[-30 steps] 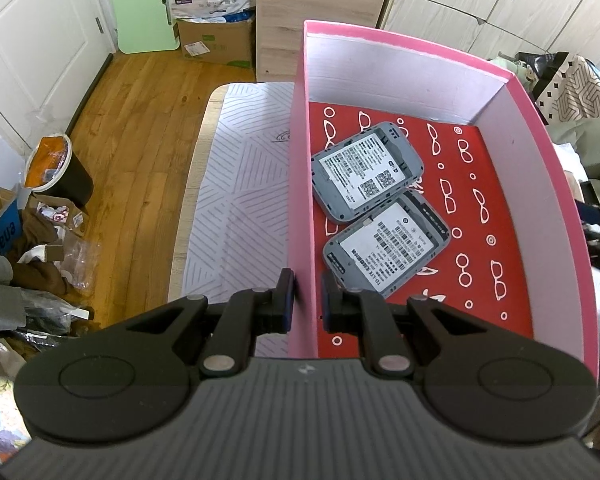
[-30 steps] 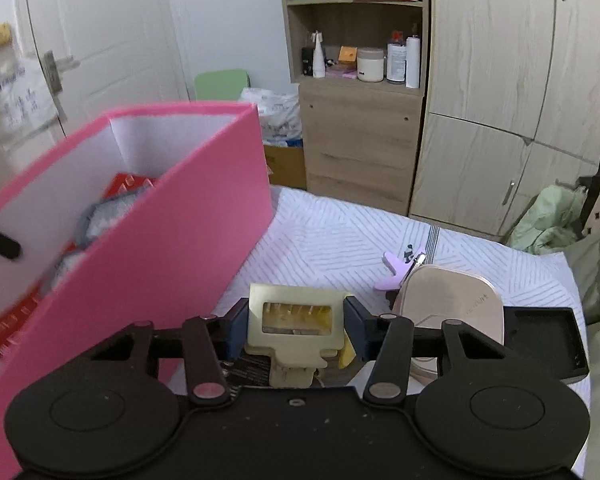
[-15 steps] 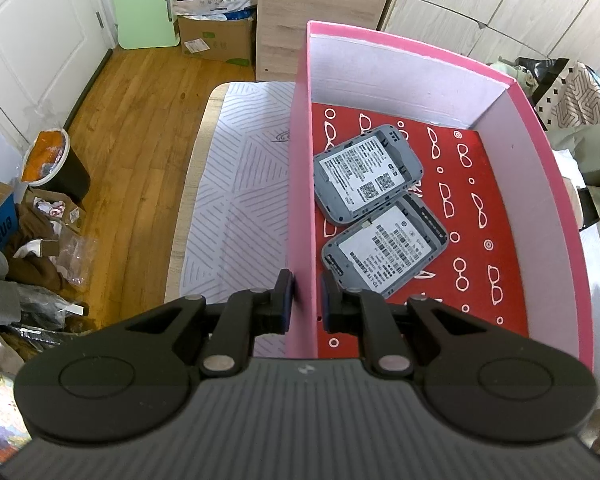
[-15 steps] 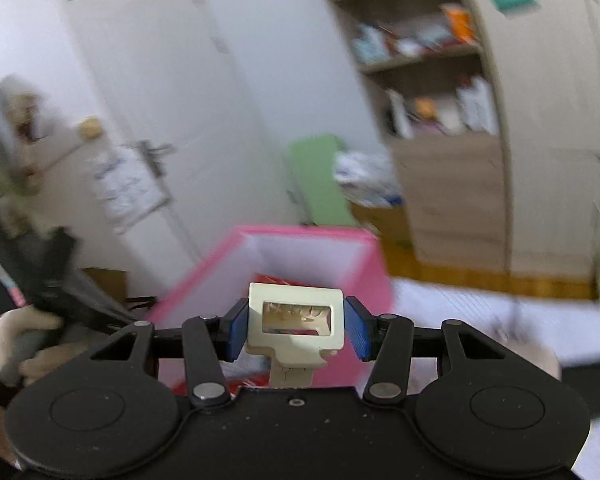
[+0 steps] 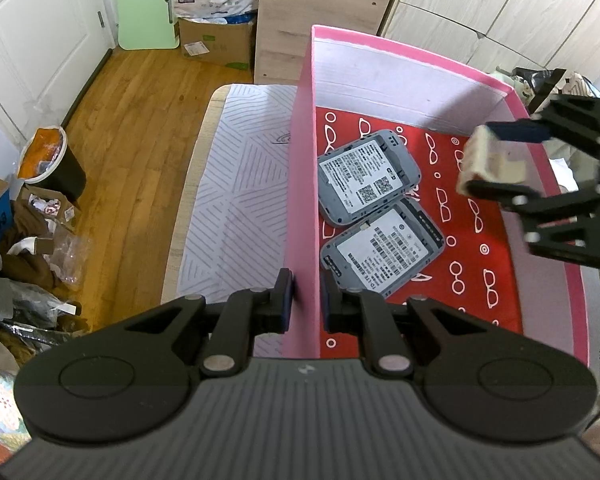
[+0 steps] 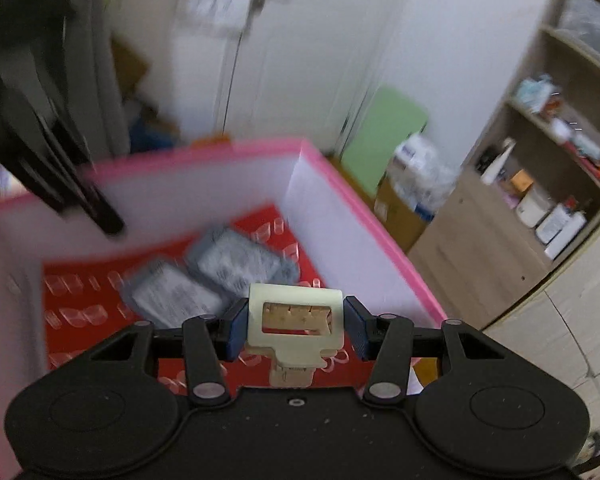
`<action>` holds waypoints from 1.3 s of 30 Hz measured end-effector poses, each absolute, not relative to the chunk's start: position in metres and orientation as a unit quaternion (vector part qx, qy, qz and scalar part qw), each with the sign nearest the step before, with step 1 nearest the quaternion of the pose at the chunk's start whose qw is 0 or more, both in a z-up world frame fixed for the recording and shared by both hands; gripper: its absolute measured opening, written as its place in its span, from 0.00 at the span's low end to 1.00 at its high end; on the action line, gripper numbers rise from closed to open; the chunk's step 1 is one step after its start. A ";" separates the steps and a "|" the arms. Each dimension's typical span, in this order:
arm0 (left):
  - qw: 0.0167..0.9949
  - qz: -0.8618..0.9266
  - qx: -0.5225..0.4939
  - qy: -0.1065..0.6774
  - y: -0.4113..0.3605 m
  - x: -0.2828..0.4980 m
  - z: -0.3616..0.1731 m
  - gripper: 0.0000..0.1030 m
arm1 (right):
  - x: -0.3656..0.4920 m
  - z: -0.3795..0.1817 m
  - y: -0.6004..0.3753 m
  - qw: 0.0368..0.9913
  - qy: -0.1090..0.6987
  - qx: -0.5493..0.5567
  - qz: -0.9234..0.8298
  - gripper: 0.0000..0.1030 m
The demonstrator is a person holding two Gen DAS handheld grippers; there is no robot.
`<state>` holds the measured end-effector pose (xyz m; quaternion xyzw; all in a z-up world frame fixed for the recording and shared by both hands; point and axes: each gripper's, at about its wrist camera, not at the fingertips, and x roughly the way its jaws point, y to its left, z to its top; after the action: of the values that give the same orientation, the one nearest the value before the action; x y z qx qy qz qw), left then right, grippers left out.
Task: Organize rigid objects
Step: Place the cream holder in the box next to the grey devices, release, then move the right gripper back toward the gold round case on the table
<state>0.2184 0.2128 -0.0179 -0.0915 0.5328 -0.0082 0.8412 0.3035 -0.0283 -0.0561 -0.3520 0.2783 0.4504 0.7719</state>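
A pink box (image 5: 302, 184) with a red glasses-print floor stands on a table with a striped white cloth (image 5: 236, 184). My left gripper (image 5: 306, 304) is shut on the box's left wall. Two grey devices (image 5: 366, 178) with label stickers lie inside, side by side. My right gripper (image 6: 296, 328) is shut on a cream plastic clip (image 6: 296, 320) and hovers over the box's right side. In the left wrist view the right gripper (image 5: 496, 160) holds the cream clip (image 5: 490, 164) above the right wall. The right wrist view shows the pink box (image 6: 364, 216) and the blurred grey devices (image 6: 204, 276) below.
Wooden floor (image 5: 124, 128) lies left of the table, with a bin (image 5: 54, 160), bags and cardboard boxes (image 5: 216, 40). A wooden cabinet (image 5: 324, 12) and wardrobe doors stand behind the box. Shelves with bottles (image 6: 556, 184) are at the right in the right wrist view.
My right gripper has swung with the clip from the table beside the box to above the box, rolling as it went. It has entered the left wrist view. The left gripper kept still.
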 end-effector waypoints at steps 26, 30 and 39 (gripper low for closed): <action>0.835 -0.002 -0.088 0.543 0.209 0.219 -0.015 0.12 | 0.291 -0.026 -0.193 0.875 0.350 -0.103 0.319 0.72; 0.835 0.006 -0.091 0.543 0.209 0.219 -0.015 0.12 | 0.287 -0.049 -0.230 0.889 0.363 -0.057 0.272 0.72; 0.834 0.015 -0.093 0.544 0.207 0.220 -0.014 0.12 | 0.284 -0.103 -0.243 0.904 0.371 -0.025 0.212 0.72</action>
<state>0.2200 0.2066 -0.0143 -0.0926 0.5441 0.0153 0.8338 0.2843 -0.2426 -0.1029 -0.0253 0.3711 0.2123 0.9036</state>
